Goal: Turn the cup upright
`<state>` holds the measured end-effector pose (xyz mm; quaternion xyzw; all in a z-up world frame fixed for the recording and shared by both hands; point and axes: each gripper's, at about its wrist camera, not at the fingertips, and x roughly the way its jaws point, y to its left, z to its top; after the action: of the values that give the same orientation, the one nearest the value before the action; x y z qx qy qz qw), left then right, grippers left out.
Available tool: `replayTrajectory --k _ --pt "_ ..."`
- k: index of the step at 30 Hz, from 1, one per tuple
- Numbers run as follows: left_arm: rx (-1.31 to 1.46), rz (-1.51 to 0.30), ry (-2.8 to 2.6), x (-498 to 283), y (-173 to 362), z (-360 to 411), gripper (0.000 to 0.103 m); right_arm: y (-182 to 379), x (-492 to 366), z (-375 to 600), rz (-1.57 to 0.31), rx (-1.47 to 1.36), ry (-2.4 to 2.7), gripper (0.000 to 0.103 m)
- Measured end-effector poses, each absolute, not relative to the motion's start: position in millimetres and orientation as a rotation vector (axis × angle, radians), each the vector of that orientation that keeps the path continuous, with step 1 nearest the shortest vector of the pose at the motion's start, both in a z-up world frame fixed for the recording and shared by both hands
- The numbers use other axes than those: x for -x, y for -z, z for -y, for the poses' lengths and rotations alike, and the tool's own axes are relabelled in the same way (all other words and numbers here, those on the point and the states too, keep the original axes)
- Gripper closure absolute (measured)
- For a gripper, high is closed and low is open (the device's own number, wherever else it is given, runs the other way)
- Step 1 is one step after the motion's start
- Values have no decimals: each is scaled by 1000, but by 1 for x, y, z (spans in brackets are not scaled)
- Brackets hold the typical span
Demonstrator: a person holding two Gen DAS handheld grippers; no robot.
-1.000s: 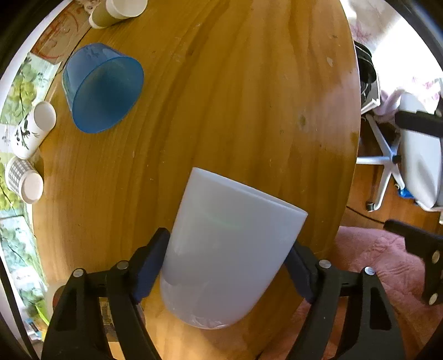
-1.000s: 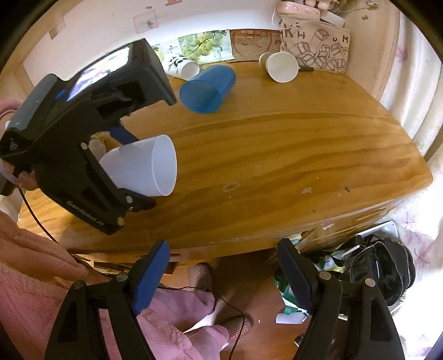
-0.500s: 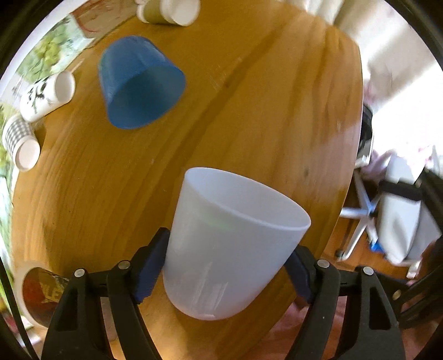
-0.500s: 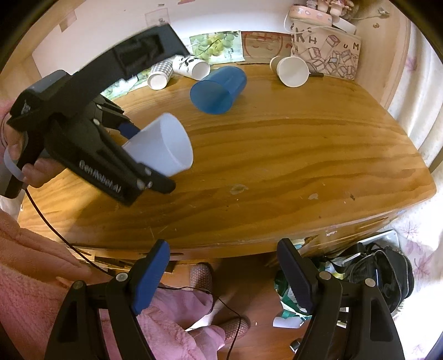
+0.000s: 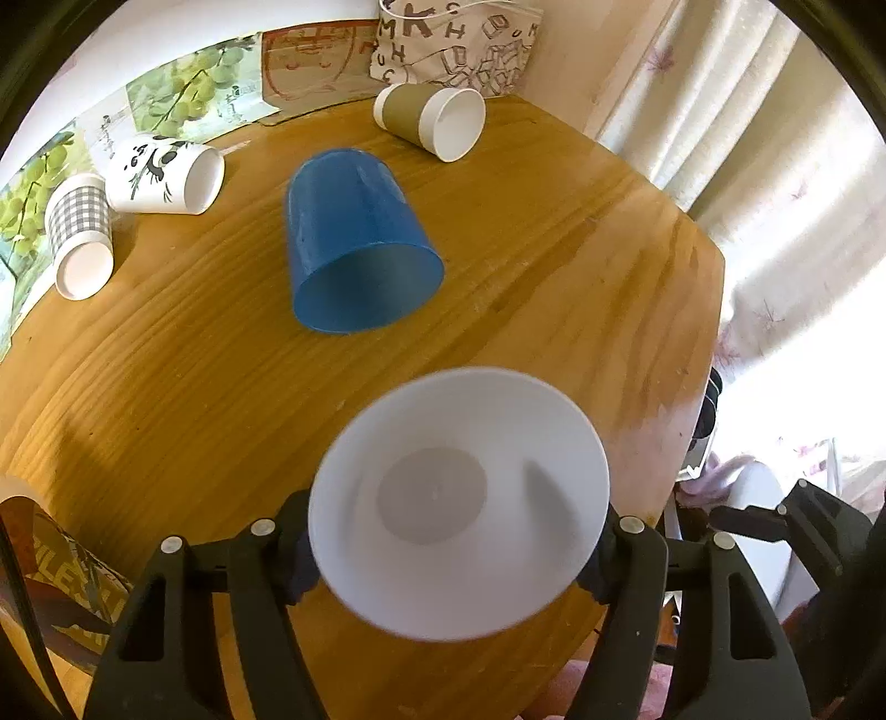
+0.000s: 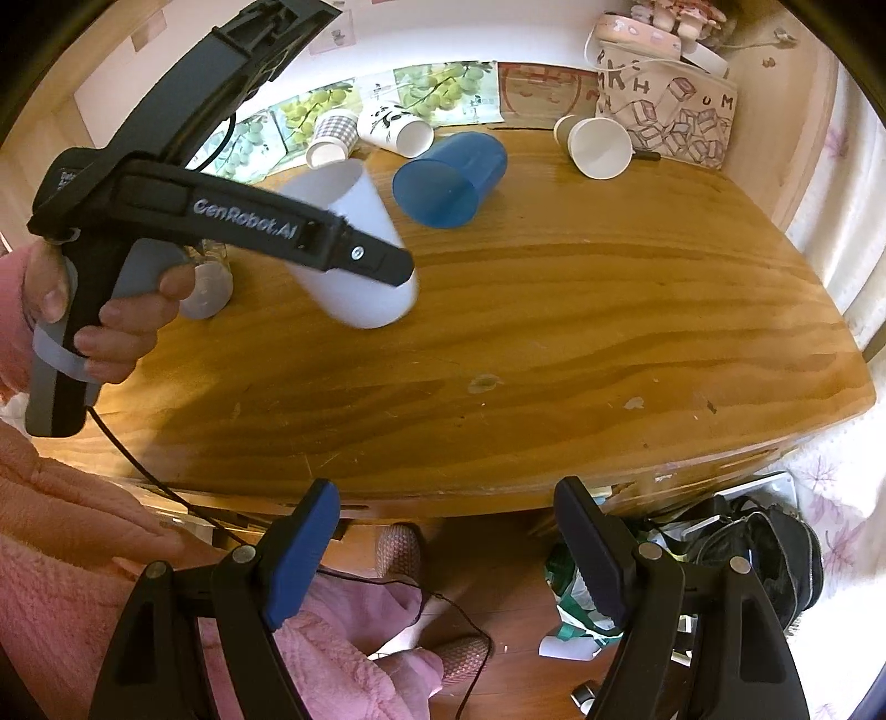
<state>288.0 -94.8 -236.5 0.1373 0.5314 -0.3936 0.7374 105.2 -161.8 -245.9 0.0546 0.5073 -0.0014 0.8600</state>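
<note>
My left gripper is shut on a white plastic cup, held above the wooden table. In the left wrist view its open mouth faces the camera and I see its inside bottom. In the right wrist view the white cup is tilted, its mouth up and to the left, its base just above the table. A blue plastic cup lies on its side further back; it also shows in the right wrist view. My right gripper is open and empty, off the table's front edge.
Three paper cups lie on their sides at the back: a checked one, a panda one and a brown one. A patterned bag stands against the wall. A printed cup lies at the left edge. A black bag sits on the floor.
My left gripper has turned the white cup, so its mouth now faces the left wrist camera and points upward. The right gripper has stayed still.
</note>
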Motion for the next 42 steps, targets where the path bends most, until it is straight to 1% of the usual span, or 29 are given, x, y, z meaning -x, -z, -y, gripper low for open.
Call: replayTrajectory --k 12,25,28,29,32,35,42 --pt "-306 -1172 849 -279 237 92 30 246 -106 162 -1063 -107 -1 23" --pt "-371 -1112 857 -265 222 95 30 241 -112 162 -1039 -91 -20 23" --pt "-377 -1109 865 -264 219 94 27 240 -115 162 -1034 -87 -22 22" --pt "-377 -1107 864 -264 218 94 24 240 -117 162 -1032 -86 -22 22" --pt "-367 -1085 876 -263 209 92 21 239 -121 162 -1027 -84 -23 21" --pt "-359 -1068 873 -265 200 88 21 239 -127 163 -1023 -81 -30 19" --pt "-259 -1026 844 -276 170 66 20 236 -144 163 -1013 -79 -35 19"
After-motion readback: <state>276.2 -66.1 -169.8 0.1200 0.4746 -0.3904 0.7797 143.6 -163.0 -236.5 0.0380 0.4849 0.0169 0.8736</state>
